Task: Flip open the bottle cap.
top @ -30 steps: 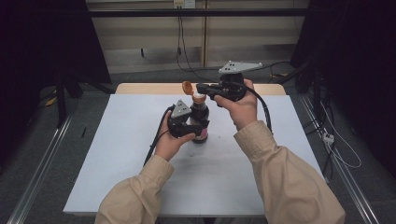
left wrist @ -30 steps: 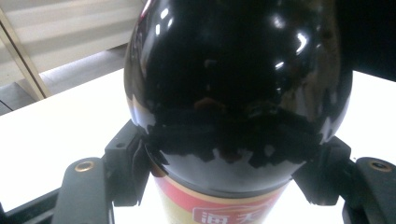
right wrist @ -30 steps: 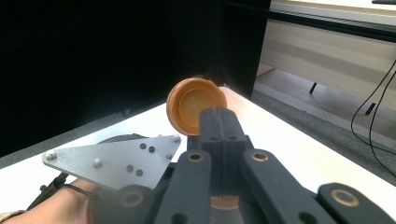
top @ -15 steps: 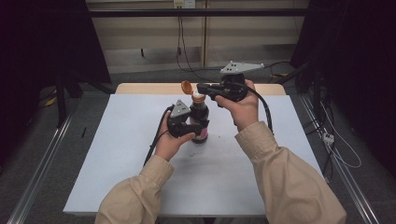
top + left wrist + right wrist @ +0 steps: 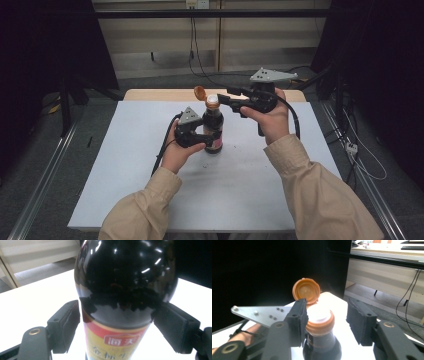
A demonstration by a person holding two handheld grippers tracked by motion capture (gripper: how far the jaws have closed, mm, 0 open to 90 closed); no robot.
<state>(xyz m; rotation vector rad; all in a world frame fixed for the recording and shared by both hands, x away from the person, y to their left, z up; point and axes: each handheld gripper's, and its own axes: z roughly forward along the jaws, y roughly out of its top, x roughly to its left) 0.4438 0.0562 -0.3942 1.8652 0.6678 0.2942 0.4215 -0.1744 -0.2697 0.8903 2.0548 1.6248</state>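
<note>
The right gripper [image 5: 231, 102] hung level at the bottle's neck, its jaws just opened, one on each side of the collar under the white spout [image 5: 319, 313], with a visible gap at the right jaw. The orange flip cap [image 5: 200, 93] stood hinged back on the far left side of the neck. The left gripper [image 5: 200, 137] sat lower and nearer, its jaws also just loosened about the dark body of the soy sauce bottle [image 5: 213, 127], which stood upright at mid-table [image 5: 125, 165], its long axis vertical.
</note>
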